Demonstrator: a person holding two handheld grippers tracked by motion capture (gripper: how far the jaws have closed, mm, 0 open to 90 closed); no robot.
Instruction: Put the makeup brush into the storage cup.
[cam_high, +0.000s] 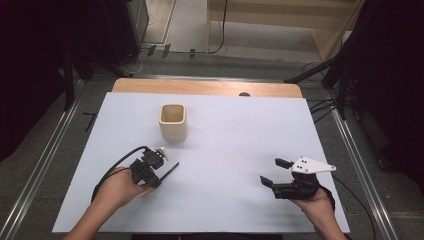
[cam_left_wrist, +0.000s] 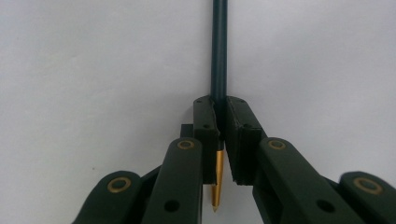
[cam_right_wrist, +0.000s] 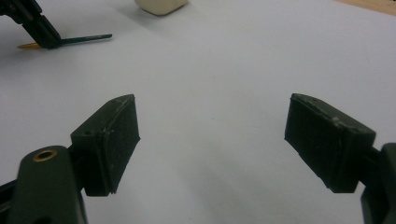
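A thin dark pen (cam_high: 170, 170) with a gold tip (cam_left_wrist: 217, 186) lies low over the white table sheet (cam_high: 230, 135) at the front left. My left gripper (cam_high: 154, 181) is shut on it near the gold end, and the dark shaft (cam_left_wrist: 219, 51) runs straight out past the pads (cam_left_wrist: 206, 122). In the right gripper view the same pen (cam_right_wrist: 86, 38) sticks out sideways from the left gripper (cam_right_wrist: 39, 32). My right gripper (cam_high: 270, 171) stands open at the front right, nothing between its pads (cam_right_wrist: 114, 140).
A cream, square-mouthed cup (cam_high: 173, 121) stands upright behind the left gripper, towards the middle of the sheet. A wooden table edge (cam_high: 210, 87) runs along the back. Metal rails flank the table, and cables lie on the floor to the right.
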